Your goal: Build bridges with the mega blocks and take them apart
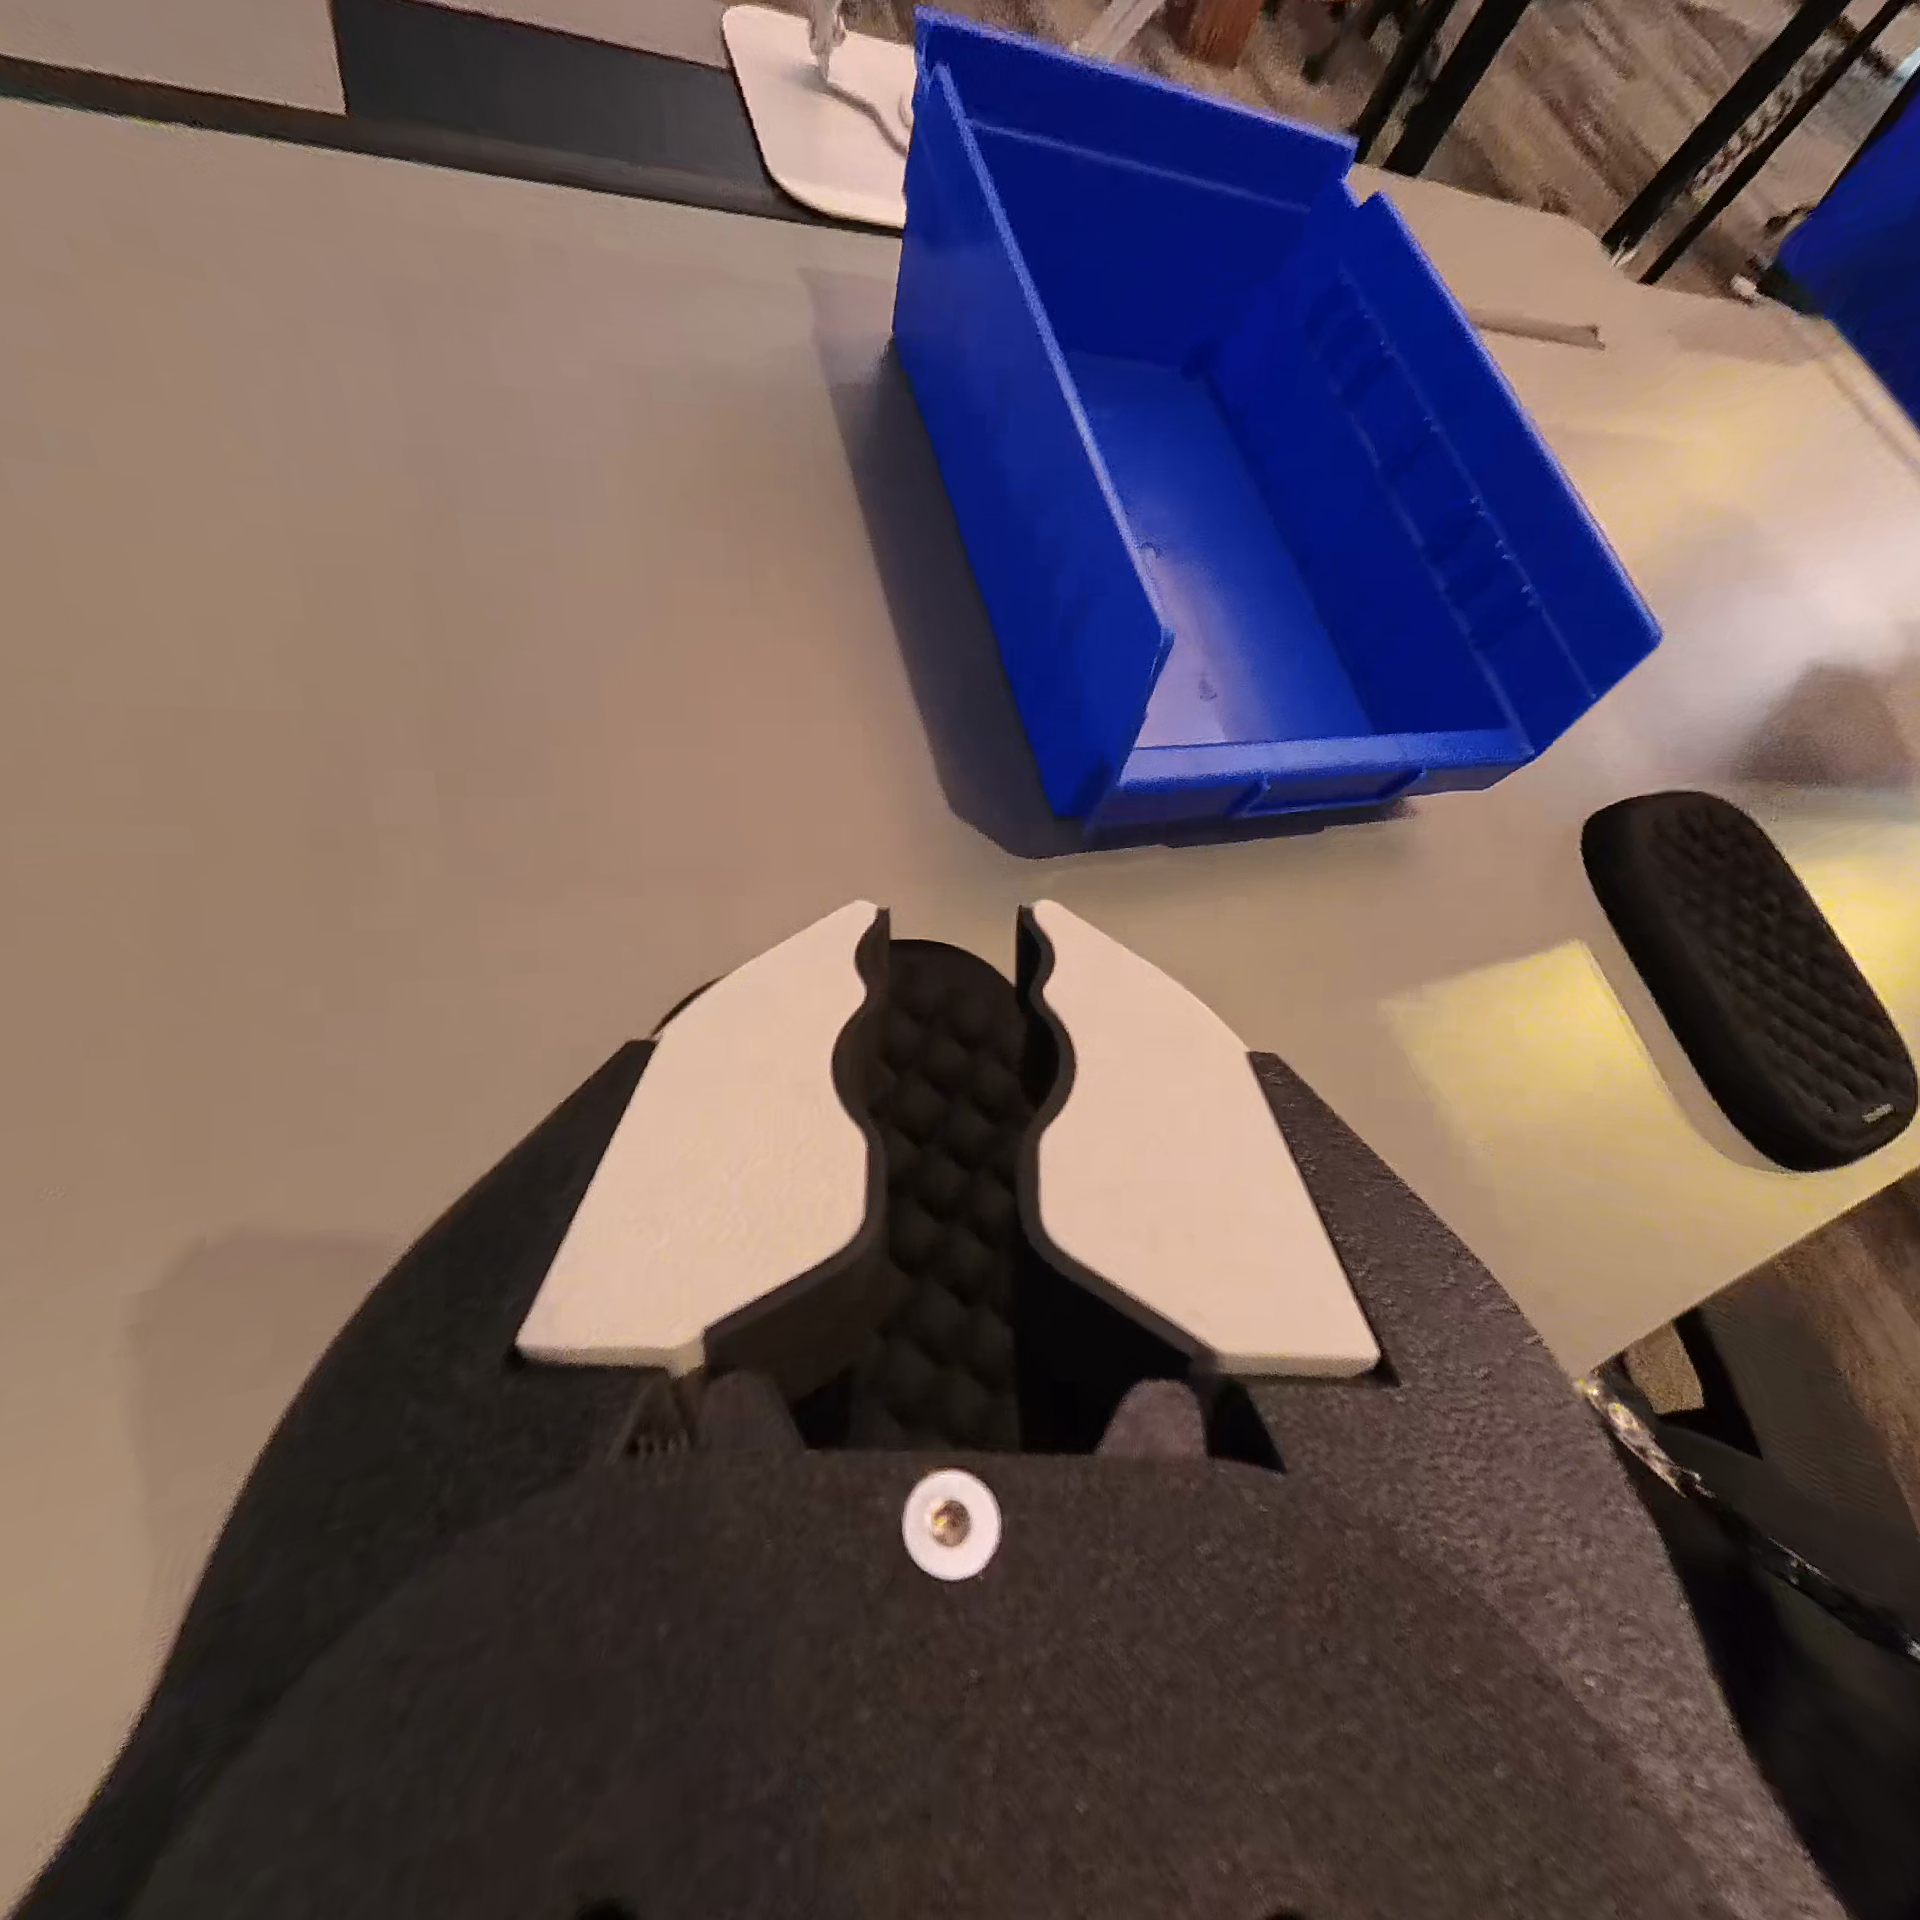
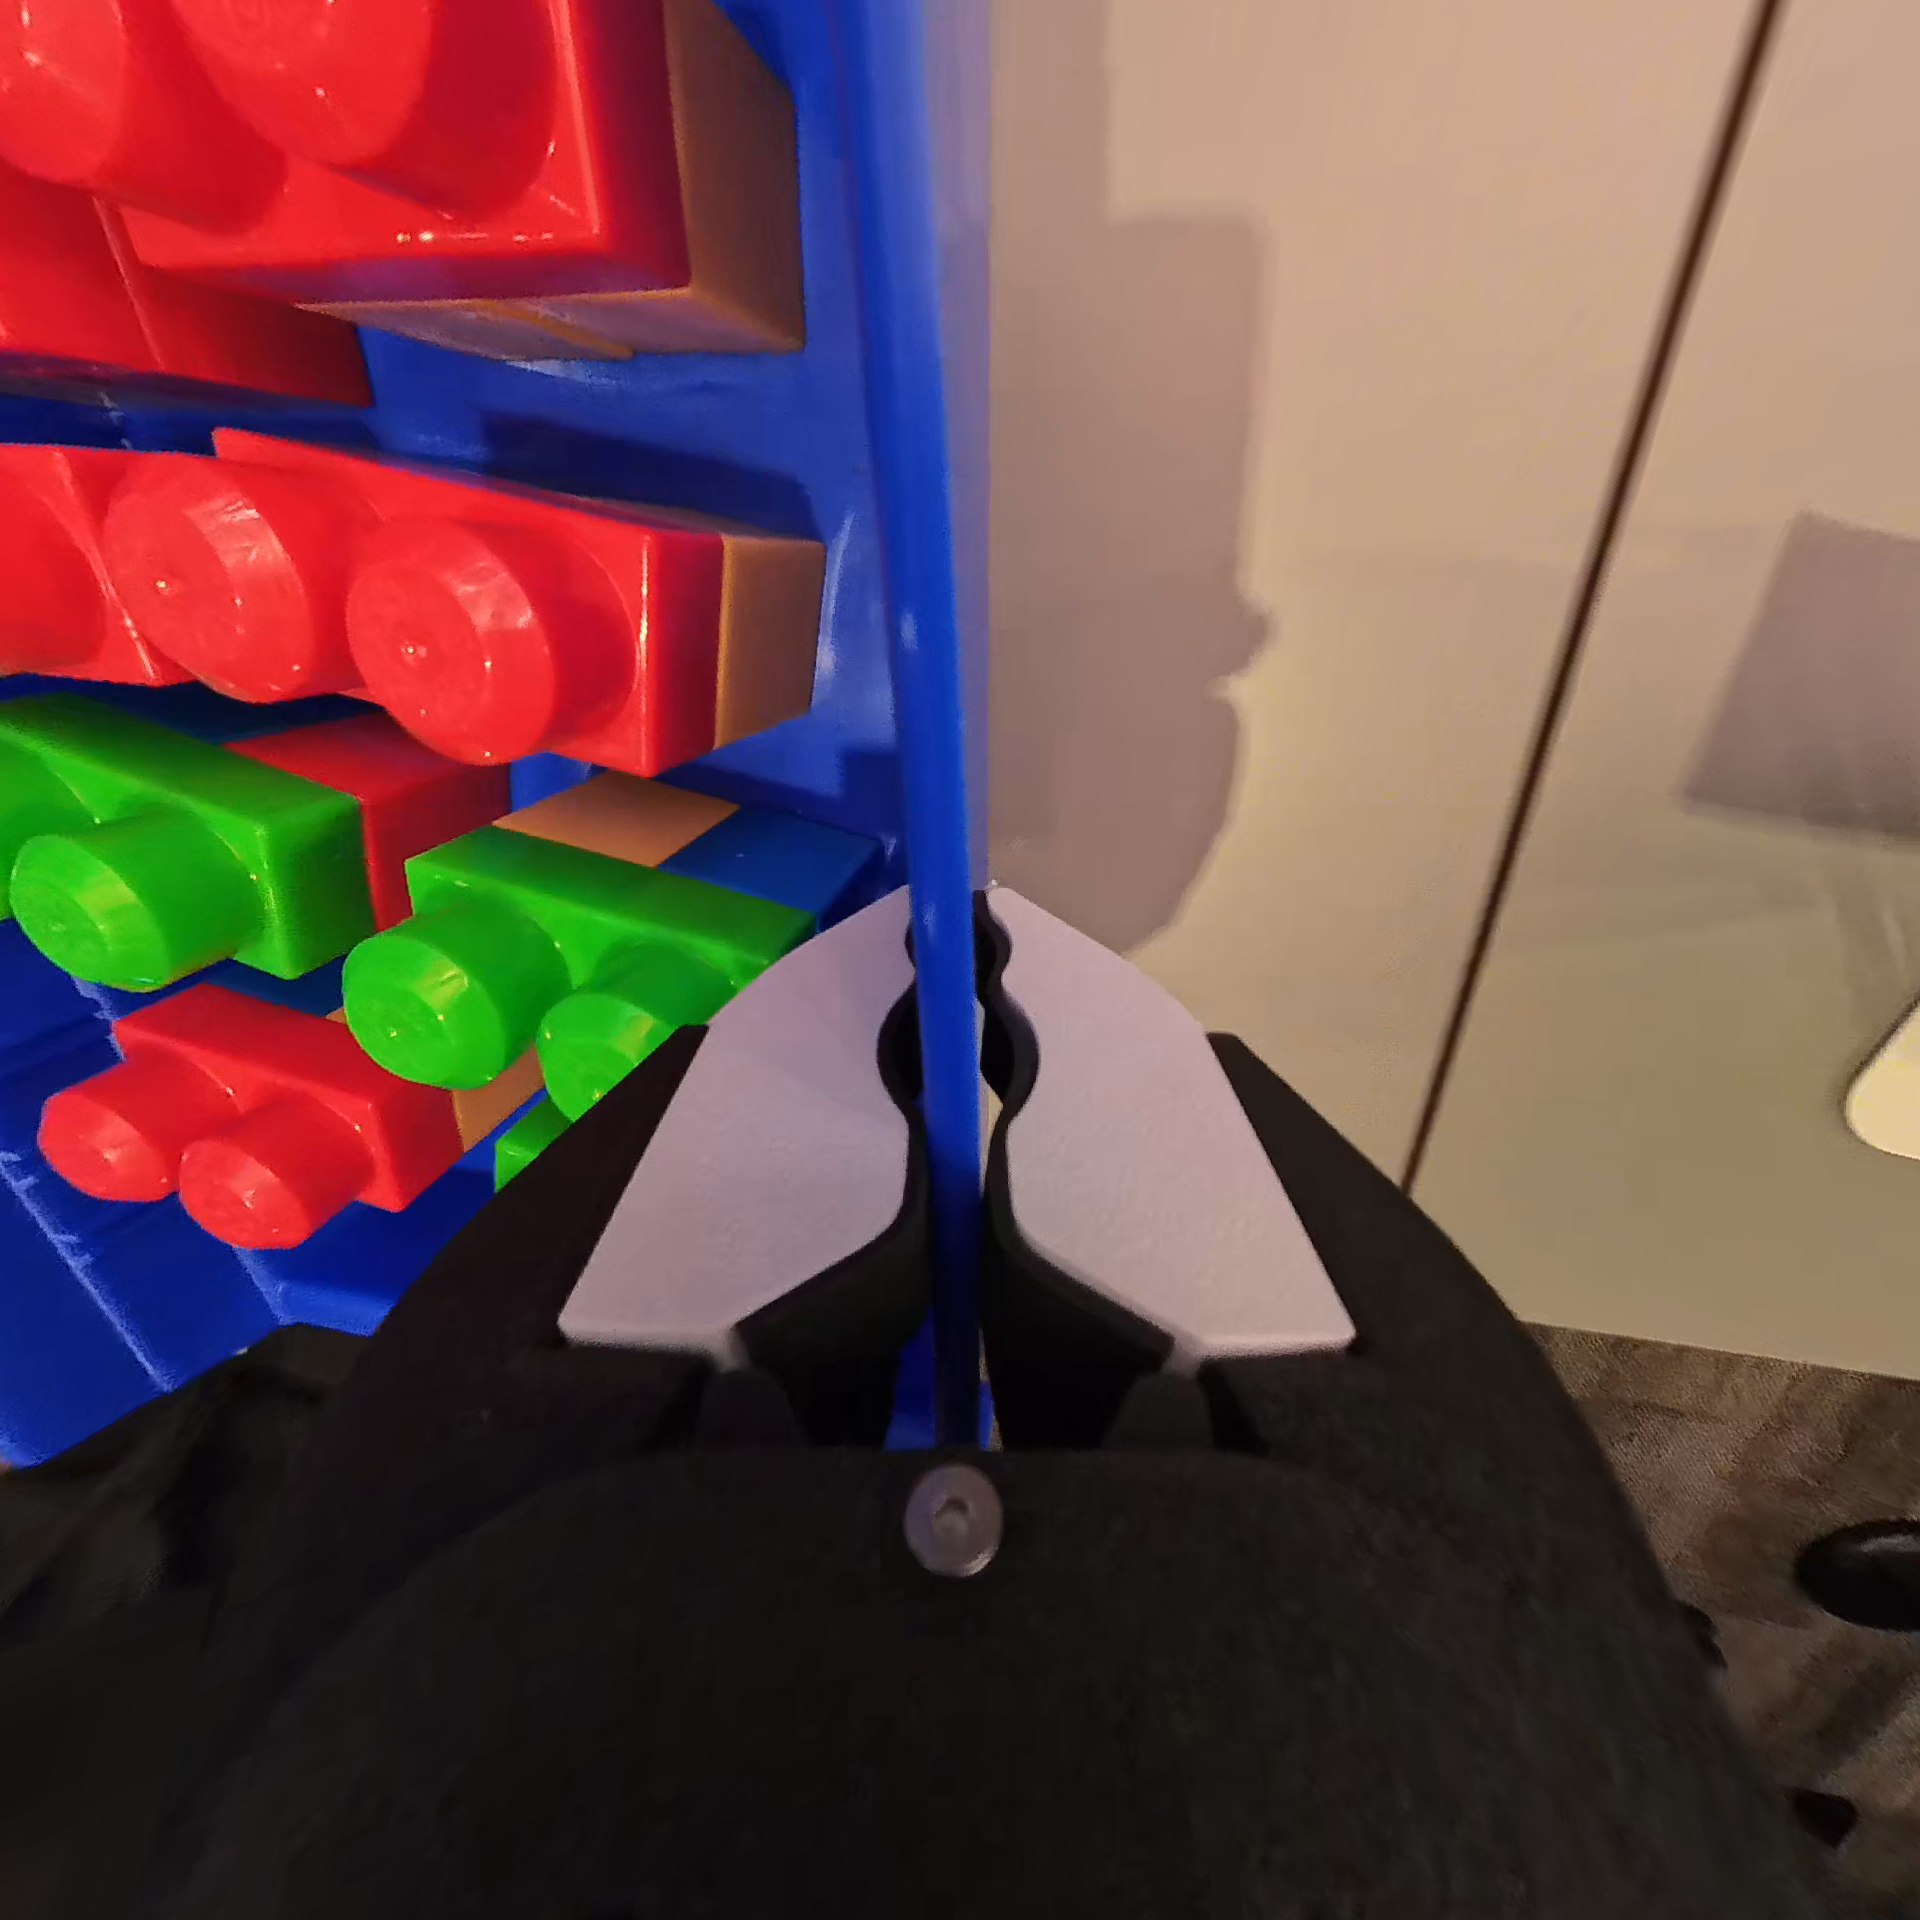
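Note:
In the right wrist view my right gripper (image 2: 948,914) is shut on the thin side wall of a blue bin (image 2: 920,582). The bin holds several mega blocks: red blocks (image 2: 416,613) higher in the view, green blocks (image 2: 582,925) close to my left finger, and some blue and tan faces. The studs point toward the camera. In the left wrist view my left gripper (image 1: 951,914) hangs over the grey table (image 1: 416,623), its jaws a narrow gap apart and holding nothing. A second blue bin (image 1: 1247,468), empty, stands ahead and to its right.
A black quilted pad (image 1: 1756,987) lies at the table's right edge, and a similar dark quilted surface shows through the left gripper's gap. A white mat (image 1: 831,125) lies at the back. A blue edge (image 1: 1860,260) shows far right. The table edge (image 1: 1714,1278) is close on the right. The tips of one gripper are about 70 cm away from the tips of the other.

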Motion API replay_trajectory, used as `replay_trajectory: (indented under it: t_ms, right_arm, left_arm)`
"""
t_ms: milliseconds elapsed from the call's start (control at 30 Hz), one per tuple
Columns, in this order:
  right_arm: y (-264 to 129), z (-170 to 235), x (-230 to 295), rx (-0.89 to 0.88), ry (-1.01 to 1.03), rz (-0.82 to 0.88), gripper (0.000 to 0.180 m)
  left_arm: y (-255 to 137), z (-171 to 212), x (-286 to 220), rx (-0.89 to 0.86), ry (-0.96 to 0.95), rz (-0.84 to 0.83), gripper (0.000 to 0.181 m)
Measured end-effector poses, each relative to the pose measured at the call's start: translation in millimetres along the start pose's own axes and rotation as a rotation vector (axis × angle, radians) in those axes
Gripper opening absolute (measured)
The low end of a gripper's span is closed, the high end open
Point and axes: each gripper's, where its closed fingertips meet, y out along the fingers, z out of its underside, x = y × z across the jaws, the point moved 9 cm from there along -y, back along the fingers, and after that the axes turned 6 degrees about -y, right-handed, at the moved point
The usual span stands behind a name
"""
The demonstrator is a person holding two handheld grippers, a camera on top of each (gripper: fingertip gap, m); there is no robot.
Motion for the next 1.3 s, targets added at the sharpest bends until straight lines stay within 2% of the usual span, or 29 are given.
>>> replay_trajectory:
  t_ms: [200, 367, 633, 833, 1000, 1133, 1300]
  right_arm:
    - [-5.1, -28.9, 113.7, -0.006, -0.084, -0.079, 0.005]
    - [13.2, -64.7, 218.2, 0.029, -0.195, -0.141, 0.005]
    - [52.9, -126.8, 392.2, 0.071, -0.393, -0.180, 0.005]
    - [95.9, -162.5, 528.5, 0.076, -0.528, -0.241, 0.005]
    - [143.4, -177.2, 624.2, 0.093, -0.614, -0.316, 0.004]
    - [189.3, -180.4, 673.8, 0.087, -0.654, -0.321, 0.005]
    - [242.6, -174.2, 700.2, 0.100, -0.663, -0.255, 0.005]
  left_arm:
    - [-13.9, 14.1, 8.0, -0.035, -0.012, 0.030, 0.022]
    - [-32.8, 30.9, 27.5, -0.037, -0.044, 0.038, 0.022]
    - [-79.0, 50.2, 78.0, -0.093, -0.120, -0.055, 0.022]
    - [-109.2, 65.4, 117.1, -0.125, -0.191, -0.133, 0.022]
    - [-132.1, 73.5, 139.8, -0.140, -0.217, -0.217, 0.022]
    - [-142.7, 73.9, 149.9, -0.158, -0.225, -0.247, 0.023]
    - [-142.8, 67.6, 154.3, -0.214, -0.243, -0.263, 0.027]
